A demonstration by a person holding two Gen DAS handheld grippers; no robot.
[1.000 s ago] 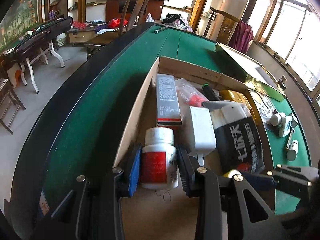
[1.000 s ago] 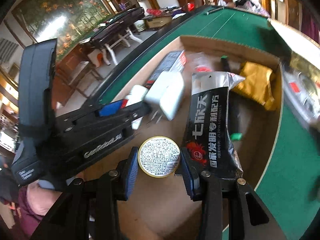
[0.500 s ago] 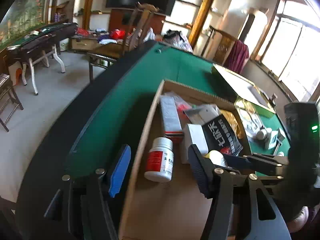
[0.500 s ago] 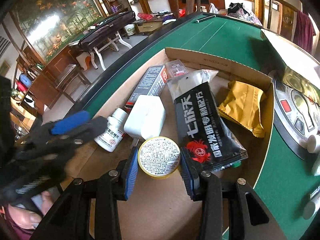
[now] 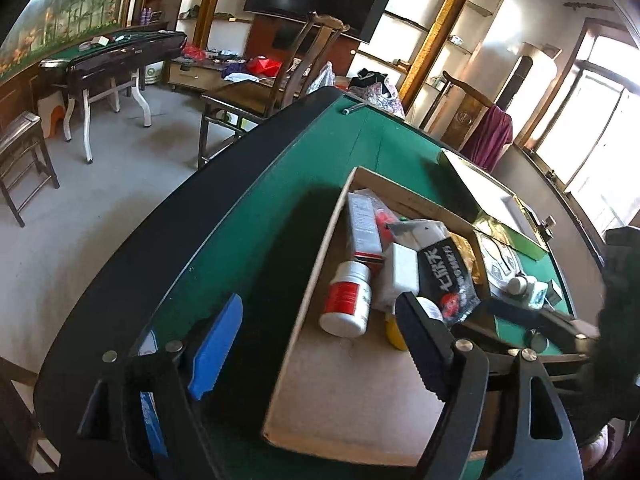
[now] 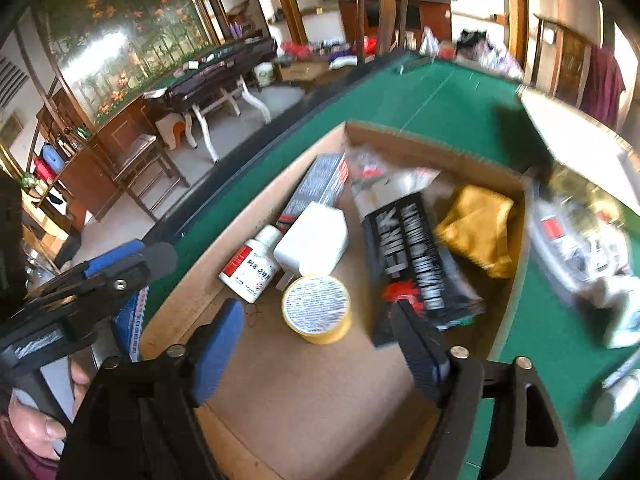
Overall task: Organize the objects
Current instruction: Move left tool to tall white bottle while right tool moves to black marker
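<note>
A cardboard box [image 5: 316, 268] [image 6: 200, 280] sits on the green table. In it lie a white pill bottle with a red label [image 5: 347, 299] [image 6: 251, 266], a yellow round tin [image 6: 318, 308] [image 5: 394, 330], a white block [image 6: 314, 240], a black pouch [image 6: 416, 256] [image 5: 446, 272], a long carton [image 5: 363, 228] and a yellow packet [image 6: 478, 228]. My left gripper [image 5: 316, 344] is open and empty, raised behind the bottle. My right gripper [image 6: 320, 348] is open and empty, just behind the tin.
A gold-trimmed tray [image 5: 506, 264] with small white bottles [image 5: 518, 284] lies right of the box, and an open lid [image 5: 484, 192] stands behind it. The table's black padded rim [image 5: 140, 248] runs on the left. Chairs and another table stand beyond.
My left gripper opened, let go of the pill bottle and pulled back and up. My right gripper opened, released the yellow tin into the box and drew back.
</note>
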